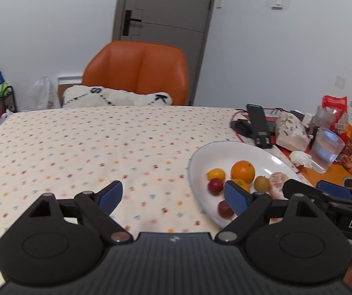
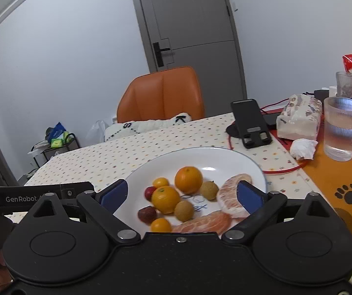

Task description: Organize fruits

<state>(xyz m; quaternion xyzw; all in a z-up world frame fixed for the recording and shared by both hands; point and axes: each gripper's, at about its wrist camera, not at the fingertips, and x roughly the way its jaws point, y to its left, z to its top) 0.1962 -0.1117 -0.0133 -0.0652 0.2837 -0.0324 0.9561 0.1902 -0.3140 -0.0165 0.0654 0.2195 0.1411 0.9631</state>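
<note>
Right claw (image 2: 182,194) open above fruit-filled white plate (image 2: 225,158)

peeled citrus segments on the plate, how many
2 in the right wrist view: one segment at the plate's right, behind the right gripper's finger; another segment along the near edge. More may be hidden.

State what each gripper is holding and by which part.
Nothing is held. The left gripper is open over the tablecloth beside the plate; the right gripper is open over the fruit, fingers apart.

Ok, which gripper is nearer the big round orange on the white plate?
Right. The right gripper is open over the plate, framing the orange; the left gripper hangs beside the plate's rim.
</note>
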